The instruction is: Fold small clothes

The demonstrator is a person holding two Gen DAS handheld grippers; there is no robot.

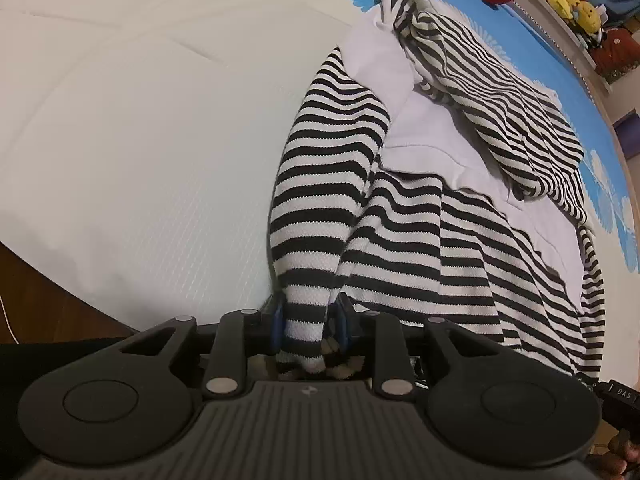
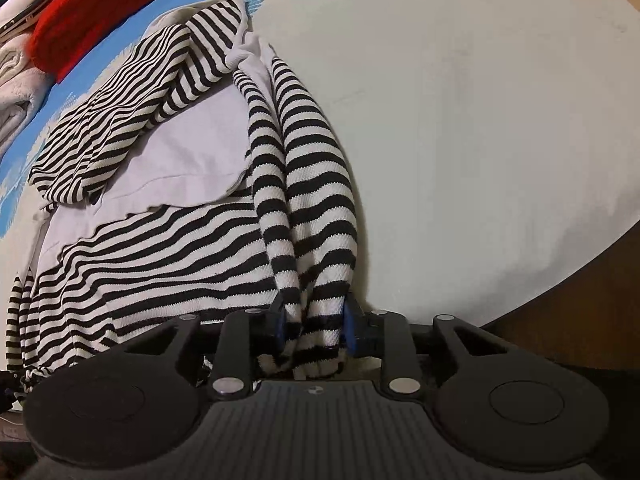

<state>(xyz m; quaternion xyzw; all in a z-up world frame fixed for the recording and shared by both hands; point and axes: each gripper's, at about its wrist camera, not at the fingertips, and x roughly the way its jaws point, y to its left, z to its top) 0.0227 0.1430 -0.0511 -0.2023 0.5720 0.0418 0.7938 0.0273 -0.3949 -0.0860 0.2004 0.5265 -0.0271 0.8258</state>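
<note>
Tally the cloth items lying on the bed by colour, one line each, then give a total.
Black-and-white striped garment, with white panel, both grippers clamped on it: 1
Red knitted item: 1
Pale folded cloth beside the red one: 1
Total: 3

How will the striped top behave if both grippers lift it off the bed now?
Probably floppy: the striped top bunches into folds where the left gripper and right gripper clamp it. It likely drapes and sags between them. The ribbed knit seems unlikely to slip.
</note>
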